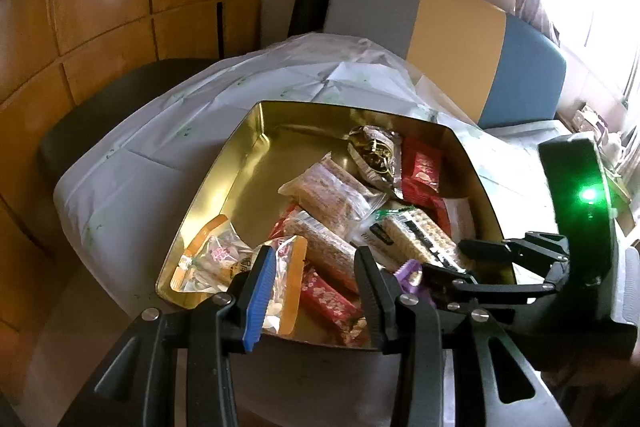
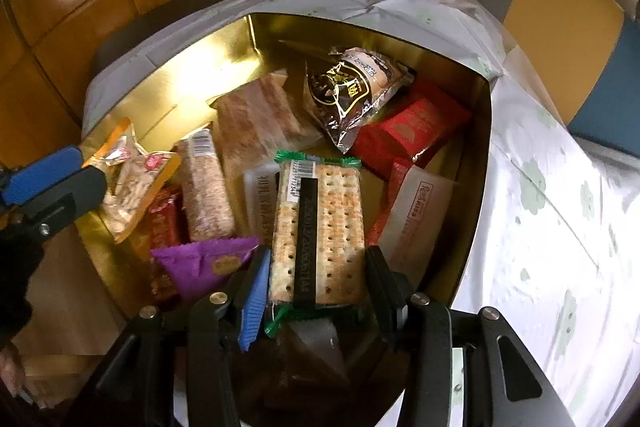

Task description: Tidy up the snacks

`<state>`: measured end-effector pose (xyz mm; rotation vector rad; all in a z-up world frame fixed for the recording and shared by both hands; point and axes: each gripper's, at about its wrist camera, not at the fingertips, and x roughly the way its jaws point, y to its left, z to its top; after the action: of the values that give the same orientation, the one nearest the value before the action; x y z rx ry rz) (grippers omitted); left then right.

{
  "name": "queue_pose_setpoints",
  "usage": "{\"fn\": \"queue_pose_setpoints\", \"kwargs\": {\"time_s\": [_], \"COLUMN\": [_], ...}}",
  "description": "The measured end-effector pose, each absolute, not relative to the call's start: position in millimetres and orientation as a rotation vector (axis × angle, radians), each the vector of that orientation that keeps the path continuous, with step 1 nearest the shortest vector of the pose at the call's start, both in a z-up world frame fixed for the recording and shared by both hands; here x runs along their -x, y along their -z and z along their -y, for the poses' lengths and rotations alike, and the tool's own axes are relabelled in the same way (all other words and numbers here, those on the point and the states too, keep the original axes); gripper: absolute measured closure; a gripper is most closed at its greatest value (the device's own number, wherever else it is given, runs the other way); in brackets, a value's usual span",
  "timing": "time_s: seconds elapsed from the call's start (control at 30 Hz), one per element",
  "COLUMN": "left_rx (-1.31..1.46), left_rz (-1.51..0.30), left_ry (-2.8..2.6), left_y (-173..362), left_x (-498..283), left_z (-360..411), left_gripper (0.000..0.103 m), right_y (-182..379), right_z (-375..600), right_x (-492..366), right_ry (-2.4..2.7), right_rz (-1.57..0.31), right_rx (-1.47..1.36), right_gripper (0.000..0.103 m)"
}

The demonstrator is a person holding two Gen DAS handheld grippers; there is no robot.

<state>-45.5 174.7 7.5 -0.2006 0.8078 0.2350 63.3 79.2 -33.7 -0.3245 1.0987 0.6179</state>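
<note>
Cracker pack [image 2: 318,227], flat, clear-wrapped with green ends, lies between the right gripper's [image 2: 316,291] part-open jaws inside the gold tin [image 2: 476,163]. Left gripper [image 1: 312,291], part open over the tin's near rim; whether it grips the orange-edged pouch [image 1: 286,287] cannot be told.

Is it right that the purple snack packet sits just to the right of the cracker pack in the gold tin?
No. In the right wrist view the purple snack packet lies to the left of the cracker pack, both inside the gold tin.
</note>
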Motion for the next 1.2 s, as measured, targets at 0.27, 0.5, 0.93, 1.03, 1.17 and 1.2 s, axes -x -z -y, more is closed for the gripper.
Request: {"fn": "queue_pose_setpoints", "kwargs": {"time_s": [0.27, 0.5, 0.93, 1.03, 1.17, 1.2], "left_rx": [0.193, 0.188, 0.134, 0.111, 0.087, 0.091], "left_rz": [-0.796, -0.793, -0.753, -0.752, -0.724, -0.720], "left_ry": [-0.227, -0.220, -0.230, -0.231, -0.211, -0.206], "left_y": [-12.1, -12.7, -21.5, -23.4, -29.7, -31.3], "left_x": [48.6, 49.9, 59.7, 60.4, 63.0, 63.2], "left_z": [-168.8, -162.2, -136.4, -129.3, -121.2, -120.9], "left_gripper": [0.062, 0.061, 0.060, 0.052, 0.040, 0.040], "right_y": [16.1, -1.5, -21.9, -21.4, -18.1, -18.4], "right_z": [-61.7, -45.4, 1.1, 7.7, 11.4, 13.0], "right_x": [-48.7, -31.0, 11.8, 18.5, 19.9, 20.7], "right_ry": [-0.577, -0.494, -0.294, -0.265, -0.255, -0.252], "right_rz": [-1.042, -0.963, -0.837, -0.831, -0.845, -0.844], "right_rx": [0.238, 0.180, 0.078, 0.071, 0.064, 0.059], "right_gripper": [0.043, 0.041, 0.026, 0.023, 0.022, 0.023]}}
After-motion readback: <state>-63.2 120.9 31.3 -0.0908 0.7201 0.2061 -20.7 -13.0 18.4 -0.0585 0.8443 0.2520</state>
